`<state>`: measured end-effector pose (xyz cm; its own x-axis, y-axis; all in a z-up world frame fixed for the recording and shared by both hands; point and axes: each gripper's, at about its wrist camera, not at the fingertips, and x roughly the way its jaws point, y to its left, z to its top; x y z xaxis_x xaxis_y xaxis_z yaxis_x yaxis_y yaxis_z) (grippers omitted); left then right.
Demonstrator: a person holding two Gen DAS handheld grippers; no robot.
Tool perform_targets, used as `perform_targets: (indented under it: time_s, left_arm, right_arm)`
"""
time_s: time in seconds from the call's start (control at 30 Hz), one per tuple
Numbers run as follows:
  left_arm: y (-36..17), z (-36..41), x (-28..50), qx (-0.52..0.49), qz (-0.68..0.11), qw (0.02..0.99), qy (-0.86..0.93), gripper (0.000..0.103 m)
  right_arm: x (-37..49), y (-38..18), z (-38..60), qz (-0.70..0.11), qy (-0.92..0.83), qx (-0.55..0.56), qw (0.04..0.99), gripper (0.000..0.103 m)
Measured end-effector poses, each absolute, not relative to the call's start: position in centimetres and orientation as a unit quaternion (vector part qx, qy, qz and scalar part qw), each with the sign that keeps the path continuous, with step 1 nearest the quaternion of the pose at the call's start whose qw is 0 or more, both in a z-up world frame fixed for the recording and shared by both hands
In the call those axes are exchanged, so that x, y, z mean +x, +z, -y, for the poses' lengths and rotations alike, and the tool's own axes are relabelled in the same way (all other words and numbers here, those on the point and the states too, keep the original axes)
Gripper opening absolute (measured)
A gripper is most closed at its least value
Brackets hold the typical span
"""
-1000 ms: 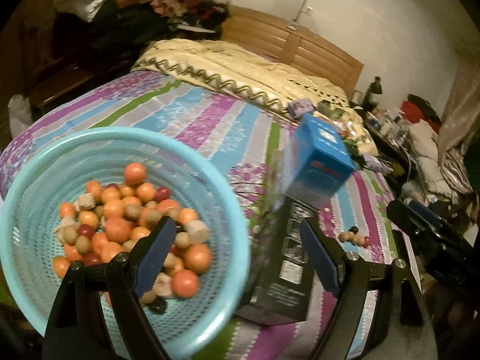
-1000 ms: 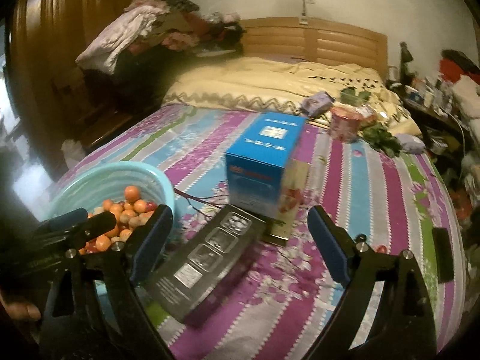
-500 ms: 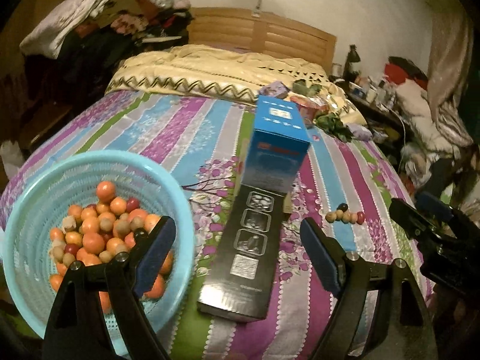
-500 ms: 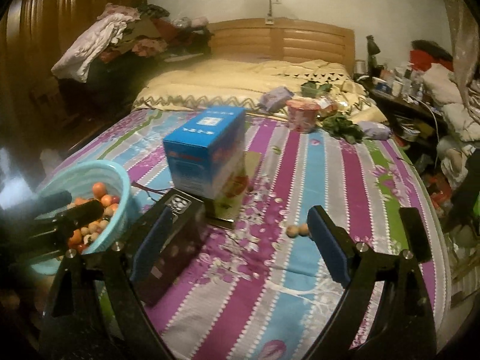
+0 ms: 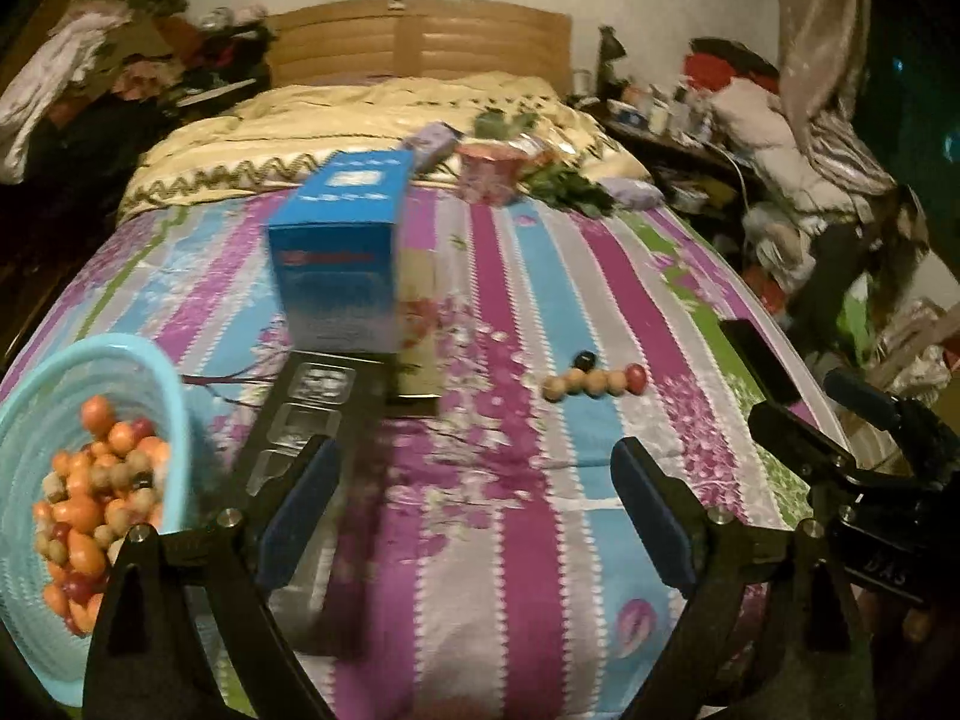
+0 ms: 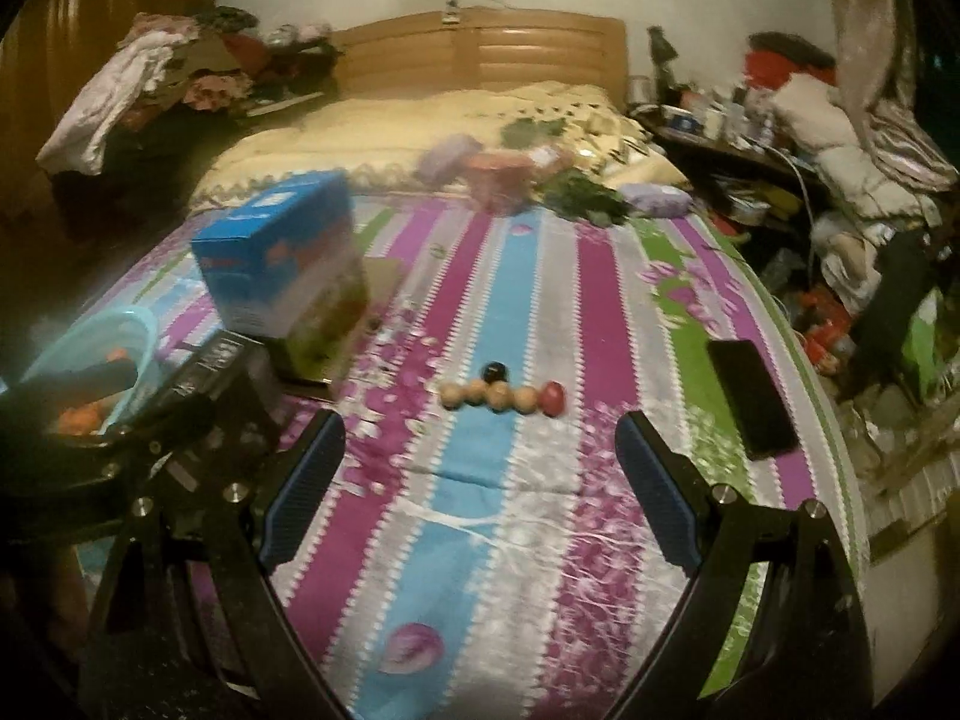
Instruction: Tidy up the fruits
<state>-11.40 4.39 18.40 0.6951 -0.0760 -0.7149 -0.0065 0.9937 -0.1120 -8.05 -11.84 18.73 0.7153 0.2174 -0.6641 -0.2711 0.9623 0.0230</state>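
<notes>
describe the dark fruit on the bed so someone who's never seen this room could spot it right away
On the striped bedspread, right of the blue box, a short row of small fruits lies across the stripes. The black fruit sits just behind that row, the only dark one beside four tan fruits and a red one.

A wide bed with a striped floral cotton sheet (image 5: 540,540) is filling both views, a wooden slatted headboard (image 5: 420,36) standing at its far end. A round pale-blue plastic mesh basket (image 5: 36,420) is sitting at the near left edge, with a heap of small round orange and red fruits (image 5: 90,504) lying in it. Just right of the basket, a long flat black cardboard box (image 5: 312,414) is lying lengthwise, and a blue rectangular carton (image 5: 342,252) is standing upright at its far end. Right of the boxes, a short row of small tan, red and black fruits (image 6: 504,396) is lying on the sheet. Farther right, a flat black phone (image 6: 750,396) is resting near the bed's right edge.
</notes>
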Motion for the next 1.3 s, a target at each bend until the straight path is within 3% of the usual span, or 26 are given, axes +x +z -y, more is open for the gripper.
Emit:
perform_targets:
  time_s: [0.13, 0.77, 1.3]
  left_arm:
    - [17.7, -1.6, -10.8, -0.030, -0.399, 0.916, -0.022, 0.099]
    - [17.3, 5.6, -8.9, 0.021, -0.421, 0.906, -0.024, 0.100]
    - [16.8, 7.3, -8.9, 0.012, -0.437, 0.898, -0.041, 0.100]
  right_arm:
    - [-8.1, 18.4, 13.6, -0.357, 0.124, -0.031, 0.925, 0.092]
    - [-8.6, 18.1, 19.8, -0.348, 0.106, 0.012, 0.932, 0.092]
    - [-9.2, 18.5, 21.3, -0.343, 0.104, 0.014, 0.934, 0.092]
